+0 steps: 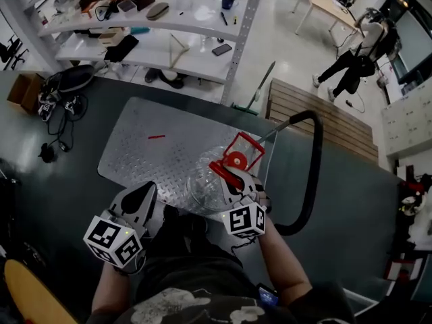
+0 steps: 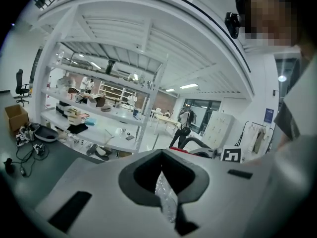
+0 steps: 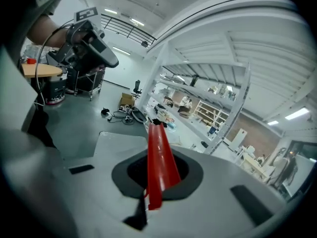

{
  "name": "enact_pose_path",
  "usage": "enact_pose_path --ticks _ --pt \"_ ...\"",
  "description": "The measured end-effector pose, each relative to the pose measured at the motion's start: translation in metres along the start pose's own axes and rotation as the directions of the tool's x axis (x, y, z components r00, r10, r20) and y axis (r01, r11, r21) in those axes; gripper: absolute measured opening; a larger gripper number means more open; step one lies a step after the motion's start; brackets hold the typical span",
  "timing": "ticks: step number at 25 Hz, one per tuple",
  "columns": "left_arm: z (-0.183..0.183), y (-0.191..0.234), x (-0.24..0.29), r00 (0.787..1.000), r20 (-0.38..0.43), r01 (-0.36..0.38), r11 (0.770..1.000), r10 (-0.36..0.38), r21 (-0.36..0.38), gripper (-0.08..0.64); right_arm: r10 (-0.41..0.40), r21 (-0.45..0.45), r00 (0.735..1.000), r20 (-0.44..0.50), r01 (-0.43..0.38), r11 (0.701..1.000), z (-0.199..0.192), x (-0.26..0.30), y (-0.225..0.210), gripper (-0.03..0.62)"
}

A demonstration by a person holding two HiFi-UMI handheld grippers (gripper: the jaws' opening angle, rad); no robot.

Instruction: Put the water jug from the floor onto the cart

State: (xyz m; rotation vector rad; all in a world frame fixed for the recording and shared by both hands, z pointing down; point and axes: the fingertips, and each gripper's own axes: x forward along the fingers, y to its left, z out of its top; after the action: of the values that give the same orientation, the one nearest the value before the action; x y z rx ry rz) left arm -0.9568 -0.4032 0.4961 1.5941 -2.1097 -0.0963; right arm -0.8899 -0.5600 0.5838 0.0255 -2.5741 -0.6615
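Observation:
The clear water jug [image 1: 201, 179], with a red cap [image 1: 236, 159] and a red handle [image 1: 226, 173], hangs over the near edge of the cart's metal deck [image 1: 145, 157]. Whether it touches the deck is not visible. My right gripper [image 1: 233, 184] is shut on the red handle [image 3: 158, 167], which runs up between its jaws [image 3: 154, 195]. My left gripper [image 1: 145, 198] is just left of the jug, level with it. In the left gripper view its jaws [image 2: 166, 202] are shut on a fold of clear crinkled plastic [image 2: 165, 195], seemingly part of the jug.
The cart's black handle [image 1: 314, 174] arches to the right of the jug. A small red stick [image 1: 156, 137] lies on the deck. White shelving [image 1: 175, 29] stands beyond the cart, a wooden pallet [image 1: 317, 113] at right, cables and a box [image 1: 23, 90] at left.

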Motion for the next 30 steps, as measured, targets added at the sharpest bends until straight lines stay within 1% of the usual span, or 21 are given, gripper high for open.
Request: enact_pose_path --ticks 3,6,12,18,21,24,28,30 --pt "-0.011 0.018 0.021 0.999 -0.037 0.004 1.0 -0.005 -0.017 0.008 -0.009 0.018 1.0 -0.029 0.01 1.0 -0.016 0.024 -0.014 -0.002" --pt "-0.014 0.042 0.046 0.998 -0.069 0.004 1.0 -0.006 -0.029 0.008 -0.031 0.031 0.998 -0.049 0.032 0.999 -0.025 0.049 -0.031 -0.002" --pt "-0.008 0.085 0.097 0.993 -0.115 0.016 1.0 -0.013 0.026 0.008 -0.067 0.034 0.993 -0.101 0.07 0.997 -0.043 0.098 -0.062 -0.002" --pt "-0.011 0.119 0.137 0.987 -0.149 0.056 0.998 -0.056 -0.007 0.008 -0.1 0.037 0.983 -0.152 0.107 0.994 -0.064 0.145 -0.083 -0.002" --pt "-0.017 0.132 0.158 0.981 -0.176 0.081 0.997 -0.083 -0.02 0.008 -0.11 0.019 0.979 -0.174 0.115 0.993 -0.073 0.168 -0.083 -0.002" --pt "-0.021 0.142 0.174 0.973 -0.204 0.11 0.994 -0.11 -0.008 0.008 -0.114 0.007 0.974 -0.198 0.118 0.993 -0.084 0.192 -0.075 -0.002" --pt "-0.025 0.152 0.184 0.963 -0.234 0.134 0.991 -0.13 0.002 0.008 -0.097 0.029 0.968 -0.23 0.106 0.994 -0.097 0.213 -0.051 -0.002" --pt "-0.026 0.157 0.187 0.96 -0.246 0.136 0.991 -0.134 -0.005 0.008 -0.095 0.045 0.97 -0.224 0.107 0.993 -0.096 0.219 -0.041 -0.006"
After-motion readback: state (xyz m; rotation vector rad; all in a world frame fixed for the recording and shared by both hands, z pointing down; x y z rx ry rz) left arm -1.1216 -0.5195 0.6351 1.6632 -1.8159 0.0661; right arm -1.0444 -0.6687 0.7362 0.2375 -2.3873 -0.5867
